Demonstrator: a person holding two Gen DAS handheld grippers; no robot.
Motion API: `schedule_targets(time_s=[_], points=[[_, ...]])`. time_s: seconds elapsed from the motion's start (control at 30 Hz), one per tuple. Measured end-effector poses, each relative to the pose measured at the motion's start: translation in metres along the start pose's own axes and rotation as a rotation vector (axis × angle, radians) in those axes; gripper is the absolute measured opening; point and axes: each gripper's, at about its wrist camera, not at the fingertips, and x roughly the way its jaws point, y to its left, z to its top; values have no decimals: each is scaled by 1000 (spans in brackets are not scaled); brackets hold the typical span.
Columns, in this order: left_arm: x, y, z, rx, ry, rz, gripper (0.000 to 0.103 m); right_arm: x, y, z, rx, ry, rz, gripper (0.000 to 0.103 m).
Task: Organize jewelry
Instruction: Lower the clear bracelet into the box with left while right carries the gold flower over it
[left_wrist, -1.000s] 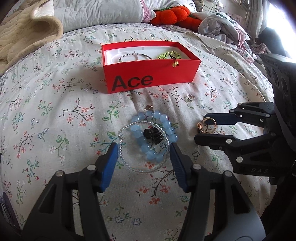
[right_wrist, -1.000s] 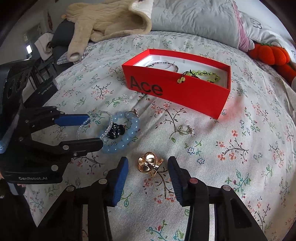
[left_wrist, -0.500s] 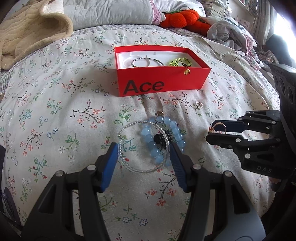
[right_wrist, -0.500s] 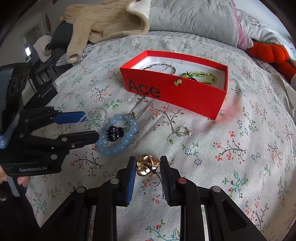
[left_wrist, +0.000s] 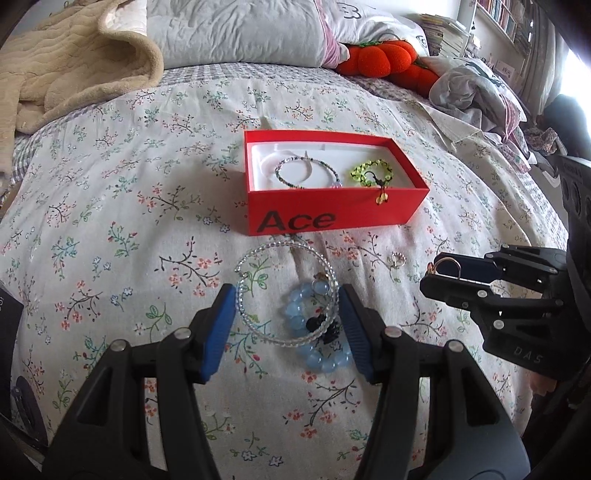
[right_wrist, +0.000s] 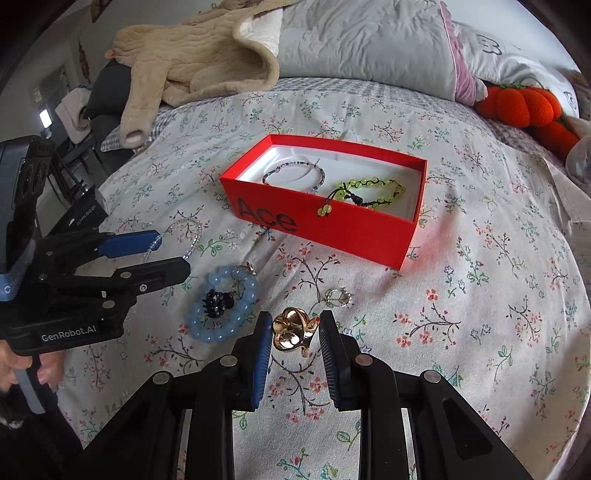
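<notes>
My right gripper (right_wrist: 291, 338) is clamped on the gold ring (right_wrist: 293, 329), just off the bedspread (right_wrist: 480, 295). Left gripper (left_wrist: 288, 317) is apart around the clear bracelet (left_wrist: 286, 291), not gripping. I'd carry the ring level to the red box (right_wrist: 325, 225), release low inside.

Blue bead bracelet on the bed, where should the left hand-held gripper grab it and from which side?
Grip the free near arc of the blue bead bracelet, coming from above with fingers straddling the bead strand. It lies flat on the bedspread, and the clear bead bangle and black claw clip overlap its far part.
</notes>
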Motion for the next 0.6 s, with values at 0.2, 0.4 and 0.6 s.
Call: schedule_targets(time_s=[0.2,0.4,0.6], points=[[1,-2,21,-46,-34,-1,58,-11,-9,22,49,-55,3,26],[5,0,43,-89,-87,5,58,-16,-23,45,110,-110,-5,26],[26,-3,61,-123,-117,-6,58,-9,-49,63,173,-148,6,26]])
